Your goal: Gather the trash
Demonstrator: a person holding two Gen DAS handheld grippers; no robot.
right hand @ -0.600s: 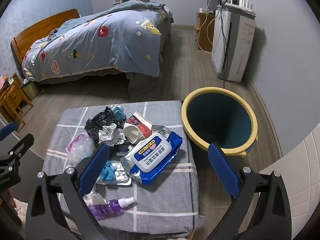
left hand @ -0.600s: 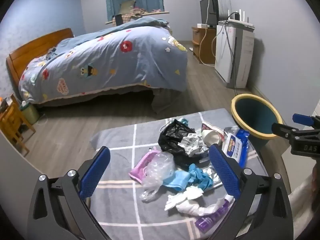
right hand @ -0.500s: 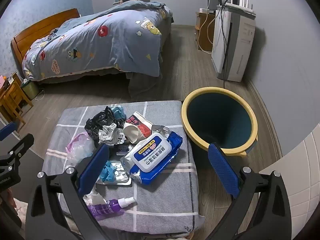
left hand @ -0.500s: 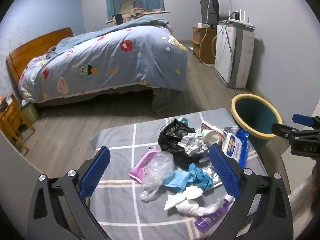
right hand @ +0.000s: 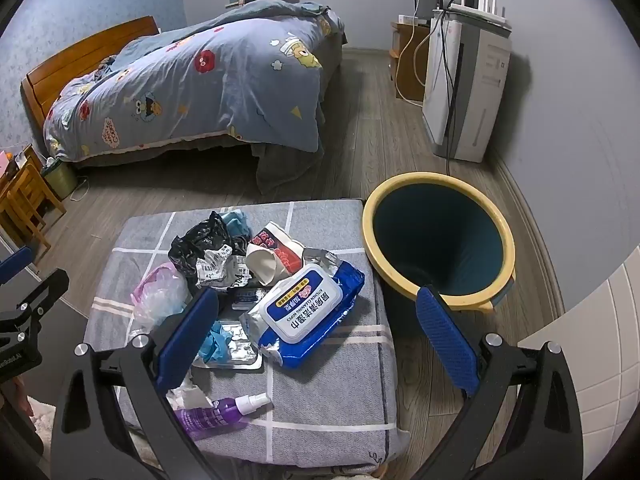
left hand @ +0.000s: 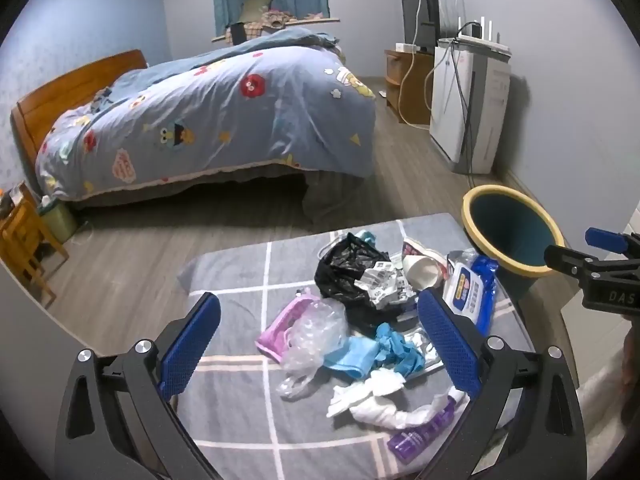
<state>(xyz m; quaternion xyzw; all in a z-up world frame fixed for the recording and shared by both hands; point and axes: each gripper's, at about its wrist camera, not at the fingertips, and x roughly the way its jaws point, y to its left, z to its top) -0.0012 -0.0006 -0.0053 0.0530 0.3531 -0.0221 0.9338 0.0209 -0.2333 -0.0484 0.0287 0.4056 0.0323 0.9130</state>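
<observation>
- The wet-wipes pack [right hand: 305,309] carries upside-down Chinese characters and small print reading "KITCHEN CLEANING WIPES".
- The bed's duvet [right hand: 110,136] shows "COOKIE".
- The right hand-held gripper [left hand: 616,296] body bears "DAS".
- Crumpled paper [right hand: 218,266] shows "A2".

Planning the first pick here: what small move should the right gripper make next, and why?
Probably lower the right gripper onto the blue wipes pack. Both grippers are open and hold nothing, the pack lies on top of the pile just ahead of it, and the bin stands right beside the cushion.
</observation>
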